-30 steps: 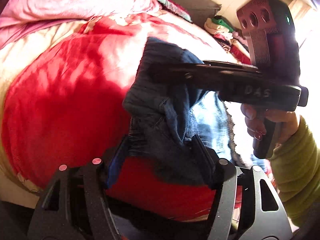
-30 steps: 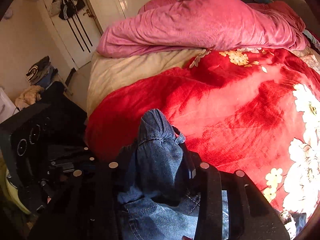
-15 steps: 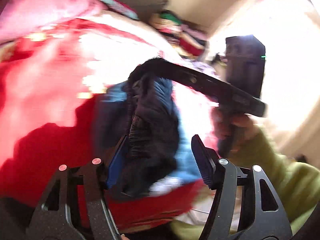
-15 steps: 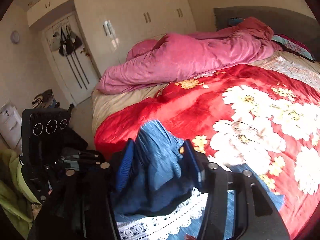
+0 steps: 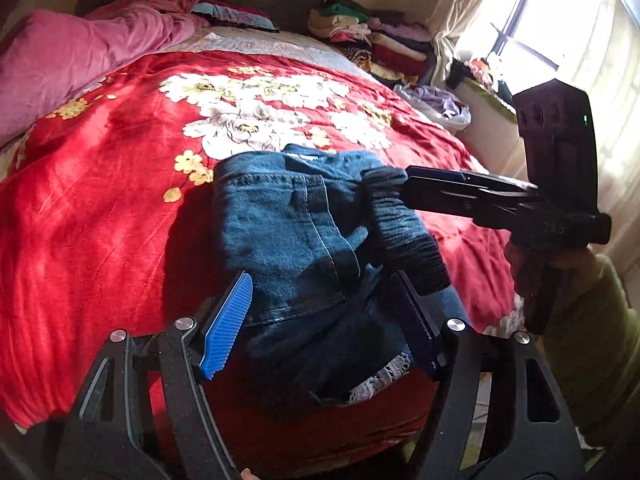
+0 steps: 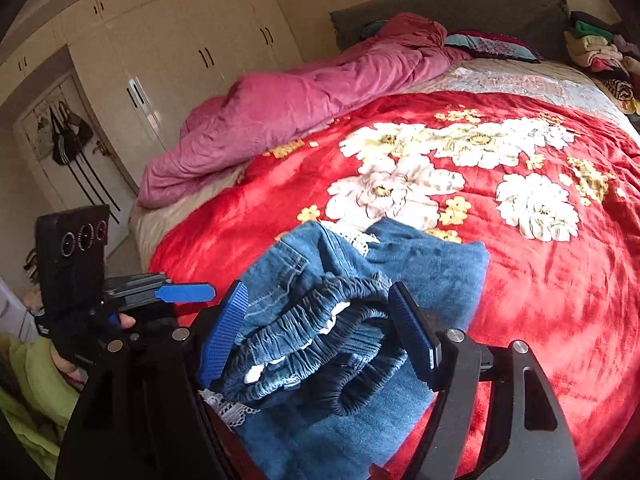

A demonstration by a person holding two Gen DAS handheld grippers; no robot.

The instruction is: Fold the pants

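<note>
The blue denim pants [image 5: 292, 240] lie bunched on the near part of the red flowered blanket [image 5: 100, 208]. They also show in the right wrist view [image 6: 404, 272], with the elastic waistband [image 6: 320, 344] and white lace trim. My left gripper [image 5: 324, 312] has its jaws apart around the denim, the blue pads not pressing it. My right gripper [image 6: 320, 332] has its jaws apart around the gathered waistband. In the left wrist view the right gripper [image 5: 400, 184] reaches in from the right, its tips at the waistband.
A pink quilt [image 6: 288, 108] lies along the bed's far left side. Pillows and a dark headboard [image 6: 448, 4] are at the far end. A stack of folded clothes [image 5: 372, 36] stands by the window. White wardrobes [image 6: 168, 52] stand left of the bed.
Both grippers lowered the lifted pants onto the blanket and opened their jaws. The views swung from the bed's near edge out over its whole top.
</note>
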